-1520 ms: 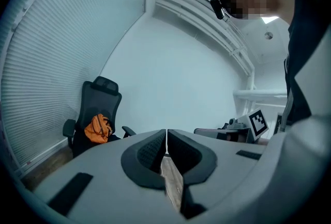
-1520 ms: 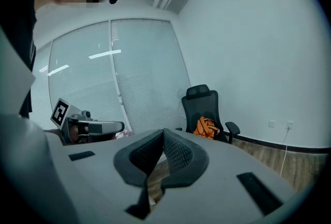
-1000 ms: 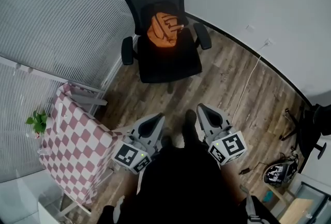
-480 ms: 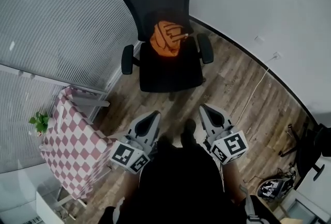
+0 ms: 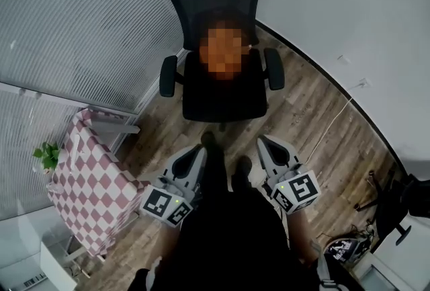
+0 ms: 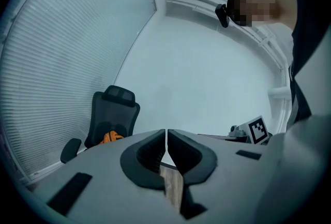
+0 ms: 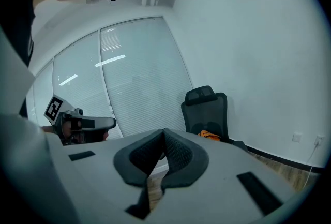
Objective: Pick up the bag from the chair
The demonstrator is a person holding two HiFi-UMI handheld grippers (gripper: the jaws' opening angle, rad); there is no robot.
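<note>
Wood flr (image 5: pixel 316 115); bag (image 6: pixel 110 137) on chair (image 5: pixel 225 96)

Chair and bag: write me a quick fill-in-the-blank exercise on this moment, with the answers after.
1. The bag on the seat of the black chair is ____ in colour.
2. The left gripper and the right gripper both have their jaws ____, with nothing between them.
3. The table at the person's left has a pink and white ____ pattern.
Missing words: orange; shut; checked.
</note>
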